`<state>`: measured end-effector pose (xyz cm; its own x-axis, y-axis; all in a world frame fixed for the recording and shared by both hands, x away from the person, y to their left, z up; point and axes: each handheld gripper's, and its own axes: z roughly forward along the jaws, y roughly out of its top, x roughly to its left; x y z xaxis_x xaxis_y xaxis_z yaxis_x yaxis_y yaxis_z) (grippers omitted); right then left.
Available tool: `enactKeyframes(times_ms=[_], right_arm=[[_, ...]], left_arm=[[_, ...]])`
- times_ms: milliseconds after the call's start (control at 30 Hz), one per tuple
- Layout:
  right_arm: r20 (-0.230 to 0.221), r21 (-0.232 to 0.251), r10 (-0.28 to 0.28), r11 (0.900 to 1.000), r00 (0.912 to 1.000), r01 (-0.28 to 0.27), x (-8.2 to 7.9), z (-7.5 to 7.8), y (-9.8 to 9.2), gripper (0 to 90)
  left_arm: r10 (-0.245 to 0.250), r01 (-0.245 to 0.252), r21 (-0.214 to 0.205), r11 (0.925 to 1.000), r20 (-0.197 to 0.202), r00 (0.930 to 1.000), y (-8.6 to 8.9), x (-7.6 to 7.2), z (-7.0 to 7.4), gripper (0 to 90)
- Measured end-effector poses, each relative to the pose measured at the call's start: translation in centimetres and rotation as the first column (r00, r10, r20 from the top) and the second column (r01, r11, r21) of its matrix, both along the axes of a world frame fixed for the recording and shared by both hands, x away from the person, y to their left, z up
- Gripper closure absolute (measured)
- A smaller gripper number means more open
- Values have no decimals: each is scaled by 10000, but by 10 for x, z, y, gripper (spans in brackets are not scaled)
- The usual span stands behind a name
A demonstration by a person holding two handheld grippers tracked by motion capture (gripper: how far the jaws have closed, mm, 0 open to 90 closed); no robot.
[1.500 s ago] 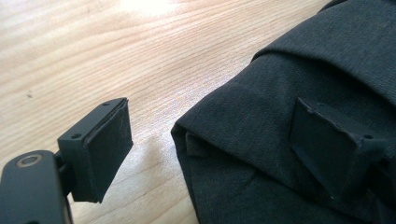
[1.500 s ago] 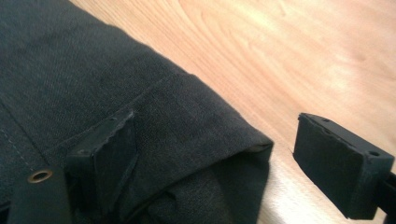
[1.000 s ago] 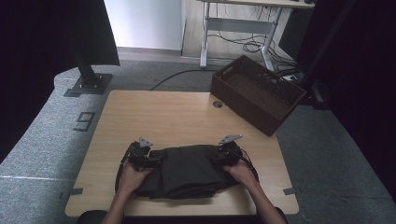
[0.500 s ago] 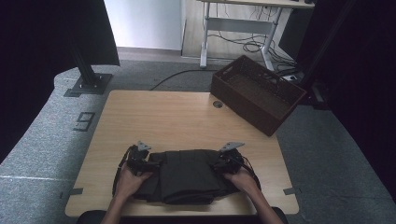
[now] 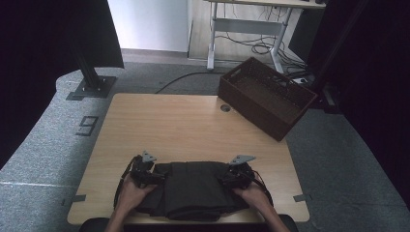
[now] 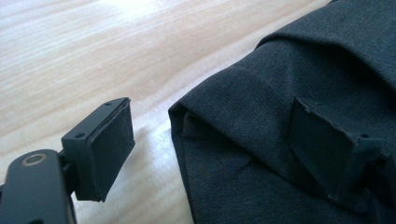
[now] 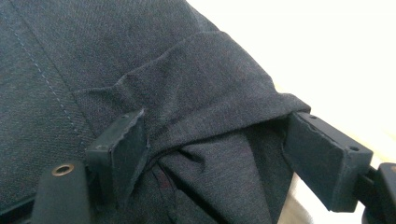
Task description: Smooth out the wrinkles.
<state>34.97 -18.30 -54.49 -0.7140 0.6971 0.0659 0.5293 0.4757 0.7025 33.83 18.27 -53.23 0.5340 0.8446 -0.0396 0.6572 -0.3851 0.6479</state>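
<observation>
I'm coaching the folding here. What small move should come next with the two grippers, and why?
Probably close both. The left gripper and the right gripper each straddle an edge of the dark folded garment with fingers apart, so nothing is gripped yet.

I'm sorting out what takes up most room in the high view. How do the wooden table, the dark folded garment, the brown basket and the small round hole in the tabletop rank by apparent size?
1. wooden table
2. dark folded garment and brown basket: they look about alike, and the basket lies farther from the camera, so no ranking between them
3. round hole
</observation>
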Motion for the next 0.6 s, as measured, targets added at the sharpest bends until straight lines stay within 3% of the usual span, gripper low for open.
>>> enactKeyframes(times_ms=[600], right_arm=[[-13, 106, 120, 9999, 9999, -120, -32, -1, -8, 211]], left_arm=[[-419, 419, 210, 9989, 20, 9991, -6, -27, 2, 156]])
